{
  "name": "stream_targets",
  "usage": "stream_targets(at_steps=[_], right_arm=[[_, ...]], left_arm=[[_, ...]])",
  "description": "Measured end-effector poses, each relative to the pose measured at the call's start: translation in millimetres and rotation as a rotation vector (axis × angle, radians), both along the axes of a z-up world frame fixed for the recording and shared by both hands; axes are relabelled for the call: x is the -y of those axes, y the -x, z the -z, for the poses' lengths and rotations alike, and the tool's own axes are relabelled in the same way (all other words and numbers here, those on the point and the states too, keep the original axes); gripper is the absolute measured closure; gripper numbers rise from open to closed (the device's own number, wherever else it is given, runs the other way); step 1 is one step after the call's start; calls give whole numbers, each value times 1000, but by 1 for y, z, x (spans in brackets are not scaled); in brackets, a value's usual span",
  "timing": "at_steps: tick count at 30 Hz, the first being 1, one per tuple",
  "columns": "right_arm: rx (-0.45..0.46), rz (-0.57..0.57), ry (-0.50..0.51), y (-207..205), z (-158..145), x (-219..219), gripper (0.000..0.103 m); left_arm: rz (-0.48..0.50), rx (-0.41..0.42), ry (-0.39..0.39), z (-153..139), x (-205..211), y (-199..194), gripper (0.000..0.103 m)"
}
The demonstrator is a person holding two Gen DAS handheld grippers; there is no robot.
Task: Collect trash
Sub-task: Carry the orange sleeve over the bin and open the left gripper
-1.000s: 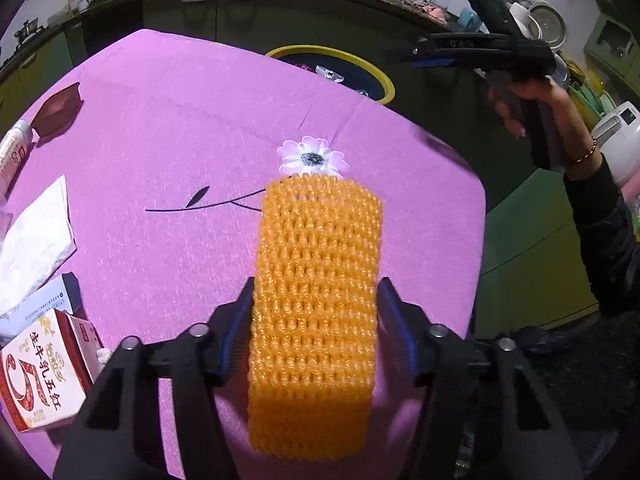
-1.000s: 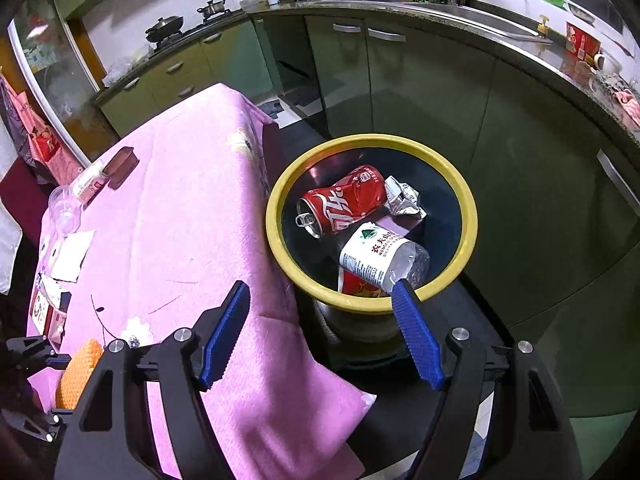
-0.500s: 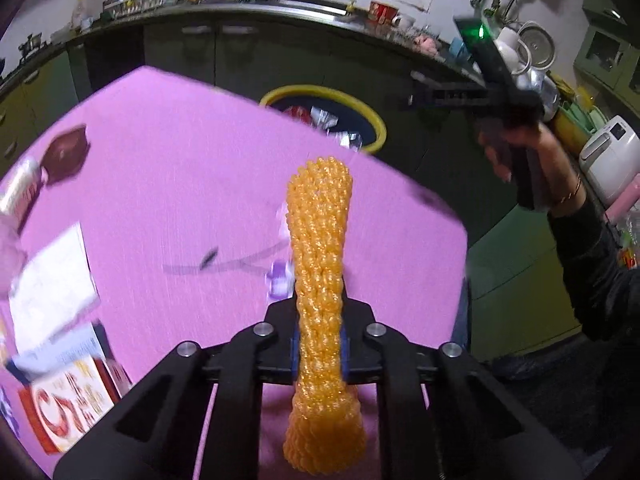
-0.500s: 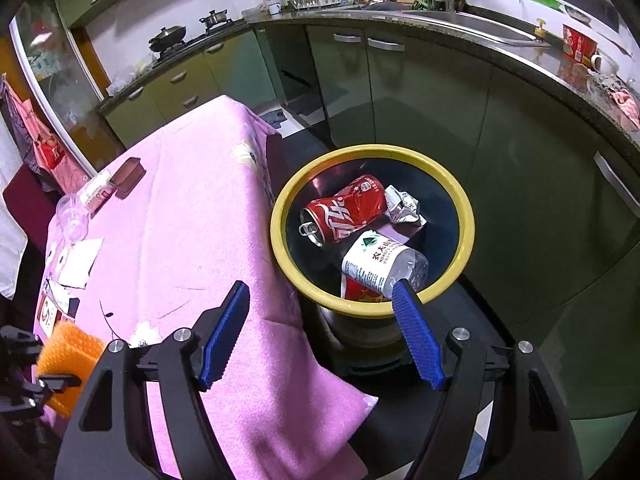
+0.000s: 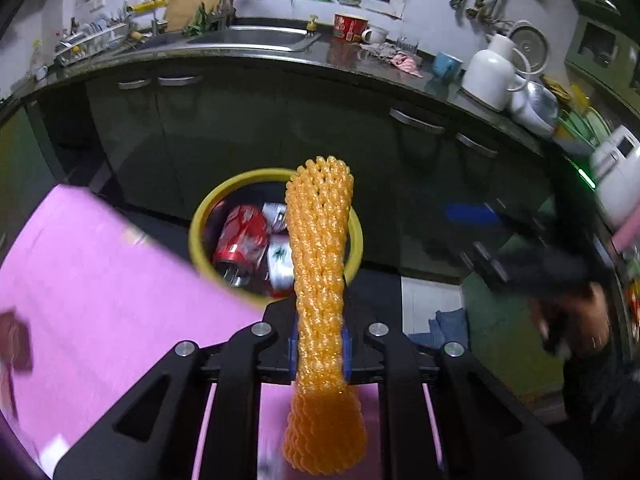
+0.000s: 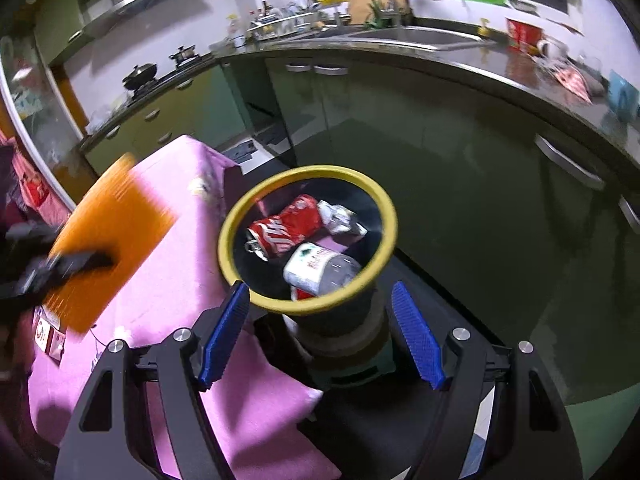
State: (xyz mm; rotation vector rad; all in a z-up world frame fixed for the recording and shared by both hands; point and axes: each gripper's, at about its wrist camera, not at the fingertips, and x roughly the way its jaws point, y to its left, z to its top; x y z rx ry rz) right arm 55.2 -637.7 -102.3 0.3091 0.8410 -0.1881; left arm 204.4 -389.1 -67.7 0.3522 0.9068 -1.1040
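Left hand-held gripper (image 5: 320, 350) clamped on the orange foam net (image 5: 320, 264), squeezed flat, net up off the bench (image 5: 100, 280) and short of the bin (image 5: 276, 178). Right hand-held gripper (image 6: 320, 332) empty, jaws wide. I'd get fully over the bin rim before letting go; a net this light drifts.

Bin beyond the worktop's far edge, net sleeve held up in front of it

From your left hand-held gripper (image 5: 319, 354), the foam net sleeve (image 5: 318, 264) pinched between its pads stands up in front of the bin (image 5: 200, 216), which sits on the floor past the far edge of the worktop (image 5: 100, 280); the kitchen counter (image 5: 280, 56) runs behind it. In the bin, a can (image 6: 286, 228) lies at the left, a crumpled wrapper (image 6: 340, 216) to its right, a bottle (image 6: 320, 268) nearest you. Your right hand-held gripper (image 6: 320, 334) hangs spread on the near side of the bin, the worktop to its left.
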Motion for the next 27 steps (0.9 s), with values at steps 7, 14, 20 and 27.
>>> stream_targets(at_steps=[7, 14, 20, 27], right_arm=[[-1, 78, -25, 32, 7, 36, 29], [-10, 99, -45, 40, 14, 51, 29], [-10, 85, -54, 36, 15, 46, 29], [-9, 44, -49, 26, 11, 29, 28]], left_arm=[[-23, -81, -117, 52, 99, -49, 85], [-92, -59, -160, 76, 130, -76, 43], [-92, -103, -135, 70, 118, -76, 37], [-104, -66, 73, -1, 28, -30, 26]])
